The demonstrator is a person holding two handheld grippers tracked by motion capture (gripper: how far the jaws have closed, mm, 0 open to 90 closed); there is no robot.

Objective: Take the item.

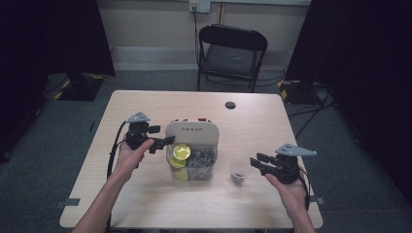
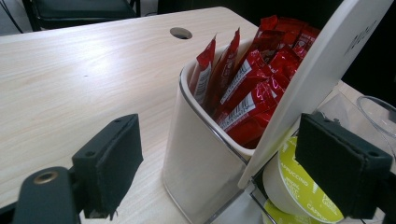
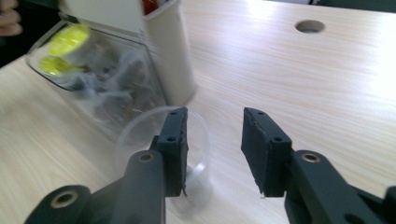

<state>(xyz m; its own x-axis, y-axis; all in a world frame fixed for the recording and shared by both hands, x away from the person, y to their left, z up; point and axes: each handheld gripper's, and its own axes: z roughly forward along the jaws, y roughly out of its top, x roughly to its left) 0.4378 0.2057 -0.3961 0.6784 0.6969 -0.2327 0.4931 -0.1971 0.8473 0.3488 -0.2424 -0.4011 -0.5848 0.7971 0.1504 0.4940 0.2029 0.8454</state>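
Behind table [image 1: 145,104], folding chair [image 1: 231,53]; left gripper view reveals red sachets [image 2: 250,88]

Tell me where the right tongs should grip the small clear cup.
Grip the clear cup at its rim, one jaw inside and one outside, coming from its right where the open right tongs are. It stands upright, open-topped, with the container on its left.
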